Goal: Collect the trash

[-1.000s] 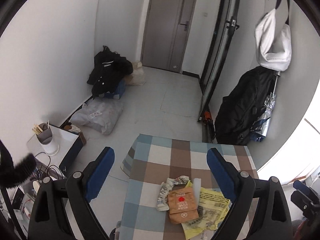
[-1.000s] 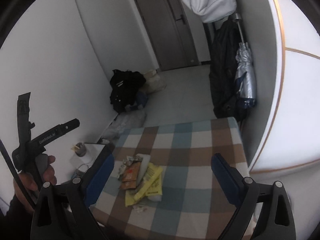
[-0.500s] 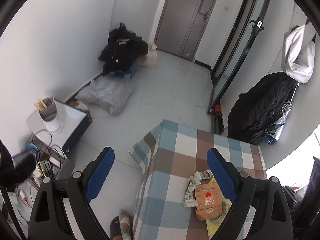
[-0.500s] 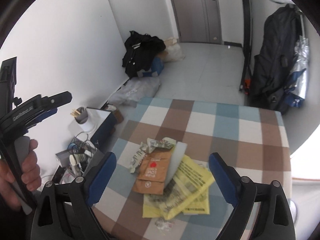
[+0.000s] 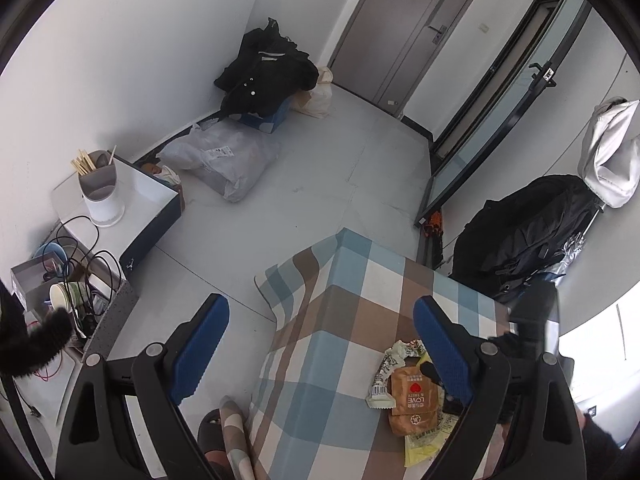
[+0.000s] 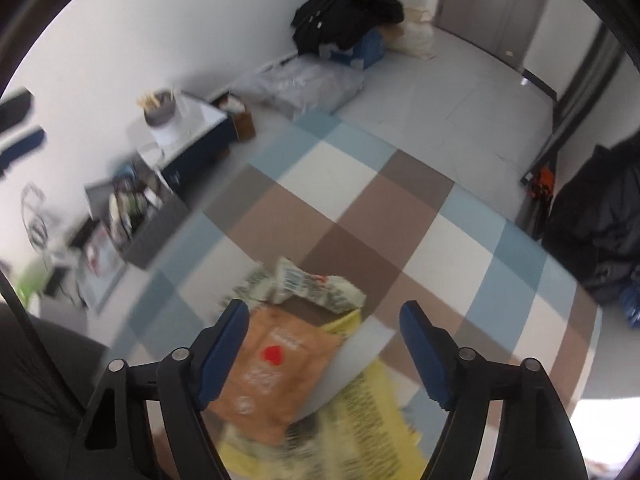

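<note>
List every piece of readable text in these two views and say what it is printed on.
"LOVE": orange snack packet on the checked table, under a red heart, read upside down in the left wrist view.
Smaller lines on that packet: too small to read.
White crumpled wrapper, barcode and print: unreadable.
Yellow bag: print blurred.
Grey parcel label: too small.
</note>
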### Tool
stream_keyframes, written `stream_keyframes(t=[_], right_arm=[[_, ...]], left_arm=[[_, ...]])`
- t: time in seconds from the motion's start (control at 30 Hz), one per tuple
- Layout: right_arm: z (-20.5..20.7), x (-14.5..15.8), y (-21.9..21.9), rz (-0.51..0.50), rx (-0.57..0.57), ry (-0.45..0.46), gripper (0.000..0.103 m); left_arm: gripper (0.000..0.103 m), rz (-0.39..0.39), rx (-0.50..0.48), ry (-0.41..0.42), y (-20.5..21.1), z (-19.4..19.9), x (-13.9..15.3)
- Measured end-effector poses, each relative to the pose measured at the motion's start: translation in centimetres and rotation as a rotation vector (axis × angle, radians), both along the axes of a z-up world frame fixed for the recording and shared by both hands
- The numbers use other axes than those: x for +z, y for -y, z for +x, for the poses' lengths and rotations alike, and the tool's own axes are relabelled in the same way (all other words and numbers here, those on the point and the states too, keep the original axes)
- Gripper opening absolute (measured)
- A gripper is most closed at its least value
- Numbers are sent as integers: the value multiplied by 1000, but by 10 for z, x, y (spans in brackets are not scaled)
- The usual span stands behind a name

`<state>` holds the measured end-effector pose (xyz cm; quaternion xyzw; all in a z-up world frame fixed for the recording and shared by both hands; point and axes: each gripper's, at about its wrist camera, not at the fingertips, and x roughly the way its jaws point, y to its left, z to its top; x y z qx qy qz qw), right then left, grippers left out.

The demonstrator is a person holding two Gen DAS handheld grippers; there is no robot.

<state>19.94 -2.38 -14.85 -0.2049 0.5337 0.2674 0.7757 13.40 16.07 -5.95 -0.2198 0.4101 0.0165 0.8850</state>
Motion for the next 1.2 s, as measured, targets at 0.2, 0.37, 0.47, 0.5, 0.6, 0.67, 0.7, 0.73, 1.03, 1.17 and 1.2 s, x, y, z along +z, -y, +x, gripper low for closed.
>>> stream_keyframes(t=[0.2, 0.37, 0.47, 0.5, 0.6, 0.67, 0.7, 0.73, 1.03, 1.17, 1.2], right_arm=[[15, -21, -1, -46, 68, -66, 65], [17, -25, -7, -27, 111, -90, 48], [18, -28, -15, -41, 141, -82, 42], [18, -30, -19, -49, 152, -84, 38], [17, -31, -22, -44, 176, -78, 32], [18, -30, -21, -29, 176, -86, 26], [17, -30, -20, -28, 175, -81, 21], [17, -29, -20, -26, 172, -75, 21], [12, -12, -5, 68, 119, -48, 20], [8, 6, 10, 138, 82, -22, 20], [6, 11, 15, 160, 67, -13, 20]], left_arm=[[92, -21, -33, -27, 5, 5, -4], [92, -7, -48, -33, 7, 7, -4], [92, -7, -43, -44, 7, 9, -6], [92, -8, -43, -47, 7, 9, -6], [92, -4, -42, -61, 8, 11, -8], [92, 4, -39, -66, 8, 11, -10], [92, 8, -38, -69, 9, 12, -10], [92, 13, -36, -72, 10, 13, -10], [92, 56, -47, -105, 18, 18, -17], [92, 89, -78, -86, 18, 21, -14], [92, 110, -73, -83, 18, 21, -13]])
